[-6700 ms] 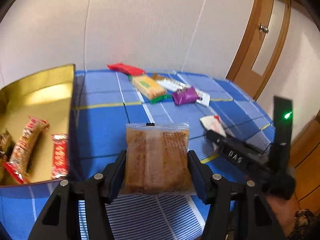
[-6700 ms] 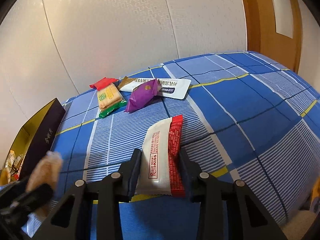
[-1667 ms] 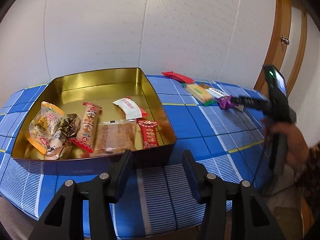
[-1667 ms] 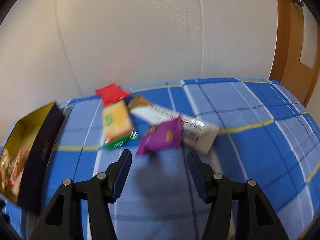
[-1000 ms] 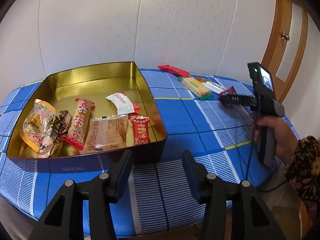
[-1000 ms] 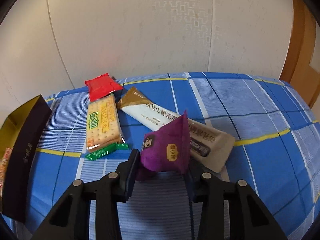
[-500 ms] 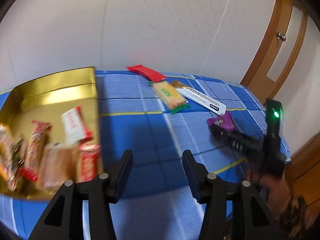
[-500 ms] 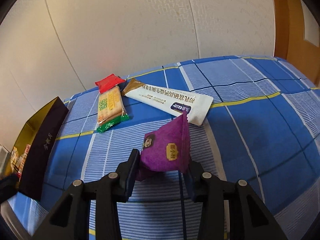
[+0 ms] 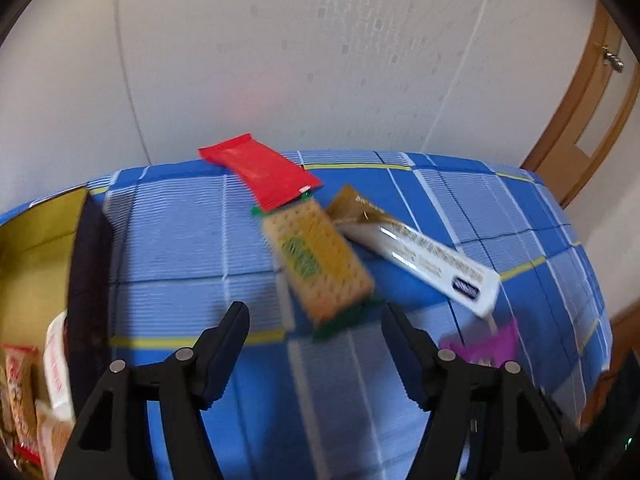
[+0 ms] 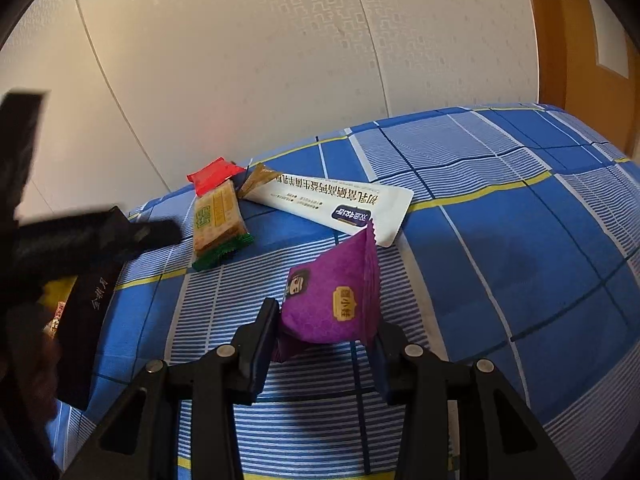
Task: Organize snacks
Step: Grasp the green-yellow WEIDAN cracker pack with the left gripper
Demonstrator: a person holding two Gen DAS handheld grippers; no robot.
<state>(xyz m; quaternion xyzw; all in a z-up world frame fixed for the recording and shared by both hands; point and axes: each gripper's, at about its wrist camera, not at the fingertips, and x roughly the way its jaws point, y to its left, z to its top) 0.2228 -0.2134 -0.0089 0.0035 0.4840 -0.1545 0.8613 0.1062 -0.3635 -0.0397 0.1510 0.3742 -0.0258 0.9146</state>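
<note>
On the desk: blue checked cloth (image 9: pixel 180 240) covers it, and three loose snacks lie toward 12 o'clock from your left gripper.
Left gripper (image 9: pixel 316 320): your jaws have just been opening and stand wide apart with nothing between them; the cracker packet (image 9: pixel 316 260) lies just beyond the tips.
Red packet (image 9: pixel 260 172): at 11 o'clock, its near end overlapping the cracker packet's far end.
White bar (image 9: pixel 424 260): at 1 o'clock, just beside the cracker packet.
Right gripper (image 10: pixel 324 328): your jaws are clamped on the purple packet (image 10: pixel 332 296), which stands upright above the cloth.
Gold tin (image 9: pixel 36 248): at 9 o'clock in the left view, wrapped snacks (image 9: pixel 24 392) inside.
</note>
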